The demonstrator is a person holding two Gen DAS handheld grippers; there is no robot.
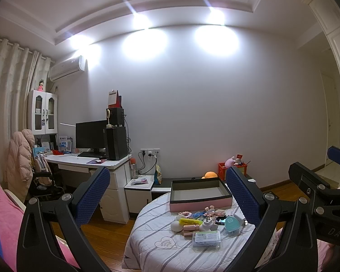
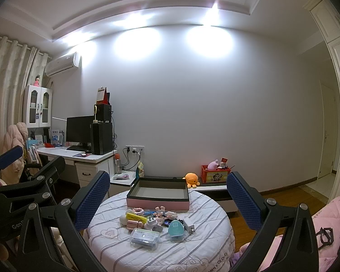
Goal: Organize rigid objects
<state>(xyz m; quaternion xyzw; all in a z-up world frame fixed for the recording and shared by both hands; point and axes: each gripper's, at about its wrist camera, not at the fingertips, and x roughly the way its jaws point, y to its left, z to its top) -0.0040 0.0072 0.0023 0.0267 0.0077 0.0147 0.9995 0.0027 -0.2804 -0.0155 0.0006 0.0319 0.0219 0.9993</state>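
A round table [image 1: 161,253] with a striped white cloth holds a pink open box with a dark rim [image 1: 200,195], empty inside. In front of it lies a heap of small rigid items: a clear plastic case [image 1: 206,239], a teal egg-shaped case [image 1: 231,224], a white plug adapter [image 1: 207,223], a yellow tube [image 1: 191,221], a rose-gold cylinder [image 1: 191,229]. My left gripper [image 1: 167,192] is open and empty, well back from the table. My right gripper [image 2: 167,195] is open and empty, also held back. The box [image 2: 158,193] and the clear case [image 2: 144,238] show in the right wrist view too.
A white desk [image 1: 88,161] with monitor and speakers stands at left, a chair with a pink coat [image 1: 20,158] beside it. A low bench [image 2: 212,188] behind the table carries an orange plush and a red box. Pink bedding [image 2: 328,217] lies right; wooden floor surrounds the table.
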